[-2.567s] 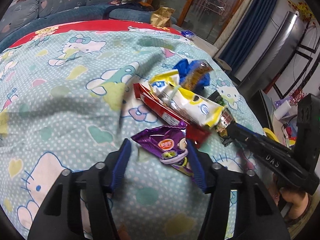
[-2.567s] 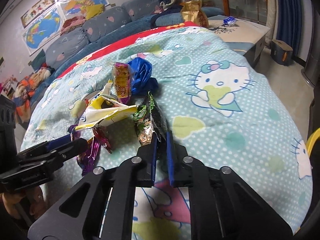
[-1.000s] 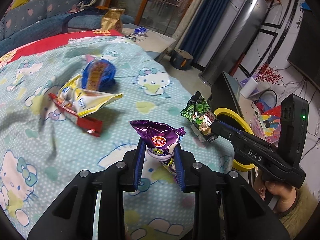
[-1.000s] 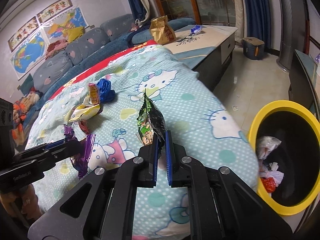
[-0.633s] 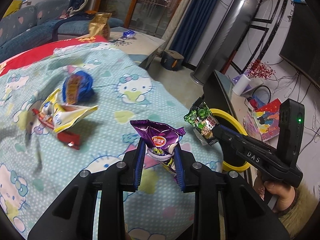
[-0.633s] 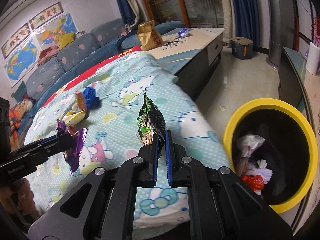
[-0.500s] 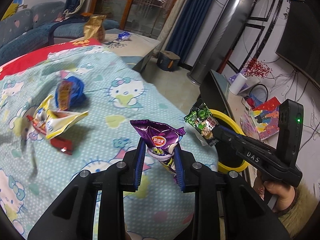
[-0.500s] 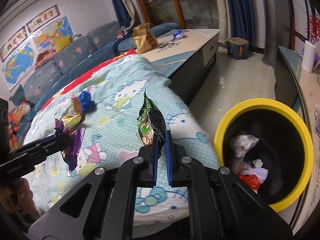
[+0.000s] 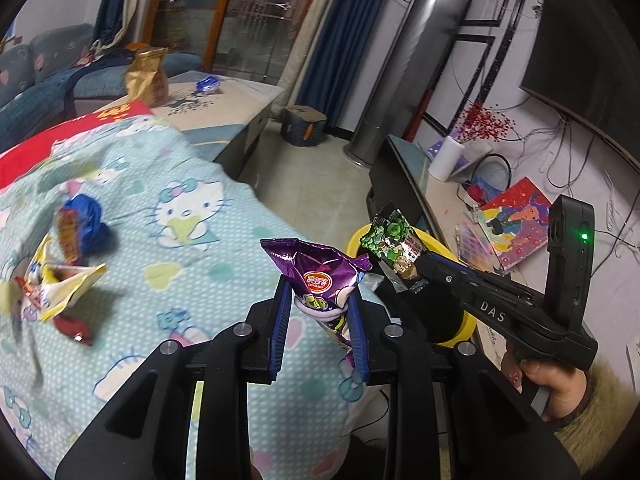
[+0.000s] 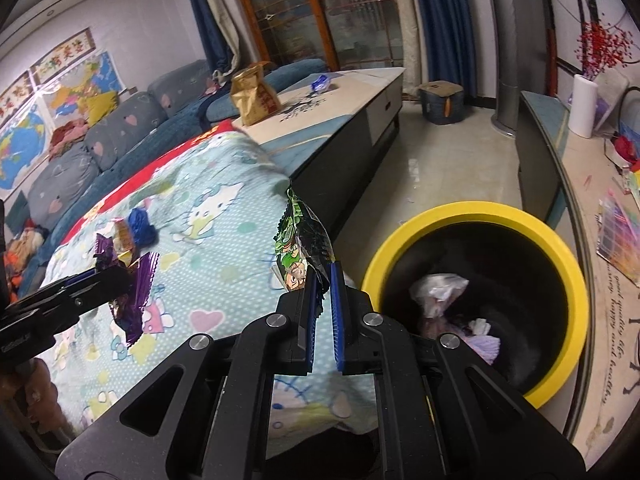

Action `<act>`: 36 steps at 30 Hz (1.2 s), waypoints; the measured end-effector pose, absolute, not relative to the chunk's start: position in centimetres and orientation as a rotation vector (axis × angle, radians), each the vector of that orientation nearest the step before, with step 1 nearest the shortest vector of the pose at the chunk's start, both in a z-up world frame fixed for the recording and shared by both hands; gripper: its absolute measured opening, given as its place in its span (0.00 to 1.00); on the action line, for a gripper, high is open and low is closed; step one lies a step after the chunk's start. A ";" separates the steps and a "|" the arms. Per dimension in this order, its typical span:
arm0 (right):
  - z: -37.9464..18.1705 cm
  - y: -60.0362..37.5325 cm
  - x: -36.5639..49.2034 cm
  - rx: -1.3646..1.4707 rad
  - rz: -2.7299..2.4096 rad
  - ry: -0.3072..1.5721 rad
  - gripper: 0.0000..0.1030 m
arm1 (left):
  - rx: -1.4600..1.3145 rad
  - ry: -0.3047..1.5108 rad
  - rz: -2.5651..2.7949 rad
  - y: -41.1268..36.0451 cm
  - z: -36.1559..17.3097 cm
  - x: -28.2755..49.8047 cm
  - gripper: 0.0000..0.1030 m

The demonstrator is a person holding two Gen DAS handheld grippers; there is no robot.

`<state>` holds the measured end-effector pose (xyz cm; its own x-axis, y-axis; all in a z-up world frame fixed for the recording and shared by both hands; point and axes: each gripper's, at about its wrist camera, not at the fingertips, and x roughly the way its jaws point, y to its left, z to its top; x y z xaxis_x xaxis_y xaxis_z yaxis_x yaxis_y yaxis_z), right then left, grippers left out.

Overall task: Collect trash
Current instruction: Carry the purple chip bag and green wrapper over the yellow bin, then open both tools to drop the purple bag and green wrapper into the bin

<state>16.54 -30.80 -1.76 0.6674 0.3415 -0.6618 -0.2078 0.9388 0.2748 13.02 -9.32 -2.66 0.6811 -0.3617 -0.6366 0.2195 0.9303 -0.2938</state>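
Two crinkly foil wrappers pinched: purple wrapper (image 9: 320, 280), green wrapper (image 10: 301, 240), seemingly empty.

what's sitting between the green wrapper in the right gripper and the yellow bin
Nothing. In the right wrist view the green wrapper and the yellow bin are separated only by a corner of the bedspread and bare floor.

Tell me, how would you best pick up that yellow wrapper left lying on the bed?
Pinch the yellow wrapper by its pointed flap, which sticks up off the blanket, coming from above and the open side. A red wrapper lies partly under it, so gripping low risks catching both.
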 end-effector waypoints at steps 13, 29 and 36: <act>-1.0 -35.1 17.1 0.233 0.208 0.743 0.04 | -0.139 0.729 -0.420 -14.0 -1.8 14.2 0.25; -1.4 -40.5 17.8 0.290 0.083 0.727 0.04 | -0.056 0.725 -0.532 -19.8 -2.5 15.4 0.25; -2.2 -42.0 18.2 0.306 0.042 0.740 0.04 | -0.035 0.728 -0.567 -21.9 -3.2 16.3 0.25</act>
<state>18.16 -42.02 -2.18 0.7394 0.1453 -0.6573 0.0695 0.9547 0.2893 16.31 -21.86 -3.20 0.6036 -0.5017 -0.6196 0.4781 0.8497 -0.2223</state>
